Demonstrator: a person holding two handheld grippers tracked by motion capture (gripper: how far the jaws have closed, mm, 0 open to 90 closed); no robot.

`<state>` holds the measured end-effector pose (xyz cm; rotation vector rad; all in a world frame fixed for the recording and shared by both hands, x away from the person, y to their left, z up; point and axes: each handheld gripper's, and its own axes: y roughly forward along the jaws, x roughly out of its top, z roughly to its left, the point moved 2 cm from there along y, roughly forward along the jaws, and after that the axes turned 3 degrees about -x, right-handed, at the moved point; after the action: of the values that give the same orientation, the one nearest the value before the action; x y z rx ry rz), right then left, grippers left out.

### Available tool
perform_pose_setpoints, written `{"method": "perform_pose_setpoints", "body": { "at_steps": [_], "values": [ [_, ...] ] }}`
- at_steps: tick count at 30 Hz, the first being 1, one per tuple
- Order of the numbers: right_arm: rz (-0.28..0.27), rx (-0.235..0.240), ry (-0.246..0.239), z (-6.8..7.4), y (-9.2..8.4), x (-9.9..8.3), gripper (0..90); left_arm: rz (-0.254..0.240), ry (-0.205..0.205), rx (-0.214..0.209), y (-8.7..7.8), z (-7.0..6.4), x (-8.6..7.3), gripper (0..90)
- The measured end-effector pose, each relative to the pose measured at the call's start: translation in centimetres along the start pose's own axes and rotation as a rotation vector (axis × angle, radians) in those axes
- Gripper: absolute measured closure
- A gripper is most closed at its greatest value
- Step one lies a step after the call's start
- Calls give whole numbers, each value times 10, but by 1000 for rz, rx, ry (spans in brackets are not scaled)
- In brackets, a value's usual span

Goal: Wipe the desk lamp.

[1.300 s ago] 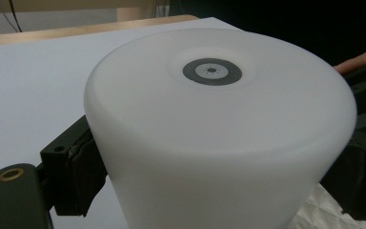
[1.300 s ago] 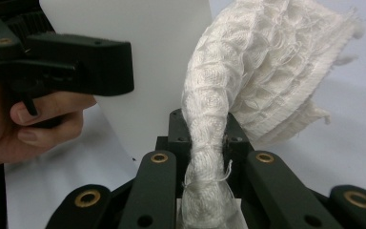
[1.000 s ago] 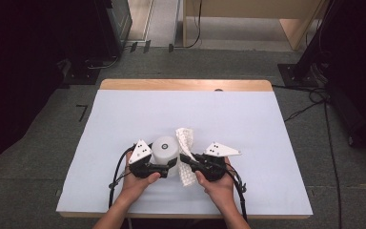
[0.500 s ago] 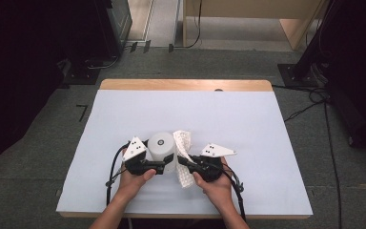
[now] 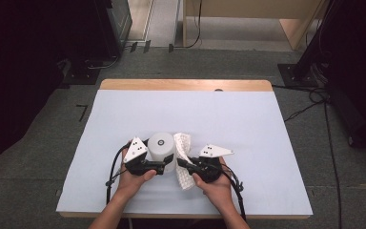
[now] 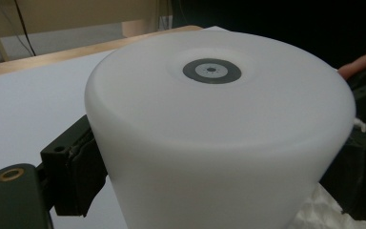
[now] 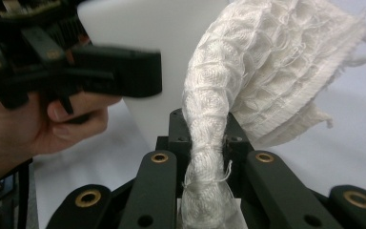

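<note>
White cup [image 5: 162,149] stood upside down on the desk [image 5: 248,124], close to the near edge and about halfway along it. One gripper, the left gripper [image 5: 158,167], had its jaws clamped on the cup's two sides. Just beside the cup hung a white cloth [image 5: 183,160]. The right gripper [image 5: 181,163] pinched the cloth tight between its jaws, and the cloth touched the cup.

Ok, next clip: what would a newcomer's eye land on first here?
Probably the white cylinder standing upright near the front of the pale blue table, clamped by the left gripper. Right beside it, the right gripper pinches a white waffle-weave cloth, bunched between its jaws against the cylinder's side.
</note>
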<state>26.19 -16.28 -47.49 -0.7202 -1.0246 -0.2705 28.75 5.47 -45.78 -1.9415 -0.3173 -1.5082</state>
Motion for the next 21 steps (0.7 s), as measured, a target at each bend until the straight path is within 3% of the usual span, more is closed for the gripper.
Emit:
{"method": "perform_pose_setpoints", "body": {
  "at_steps": [4,8,11,12,13,15,16,18,21],
  "values": [
    [21,2,-9,0,3,-2,799,-17,-17,-10,-2,4,0,92],
    [-31,-22,-16,-3,-8,6,798,-29,10,-8,-1,5,-2,91],
    [-61,-44,11,-11,-20,12,795,-18,43,20,2,4,-4,90],
    [-56,-58,18,-16,-22,11,793,-12,47,30,3,3,-5,89],
    [-23,-108,17,-25,-23,6,790,-2,54,41,5,3,-7,89],
    [-1,-131,18,-29,-22,3,790,16,68,49,6,3,-11,89],
    [36,-160,73,-42,-20,-5,789,28,78,54,7,3,-12,88],
    [41,-173,84,-45,-20,-7,788,35,80,55,7,3,-13,89],
    [52,-253,94,-57,-24,-11,726,33,74,53,6,4,-13,87]
  ]
}}
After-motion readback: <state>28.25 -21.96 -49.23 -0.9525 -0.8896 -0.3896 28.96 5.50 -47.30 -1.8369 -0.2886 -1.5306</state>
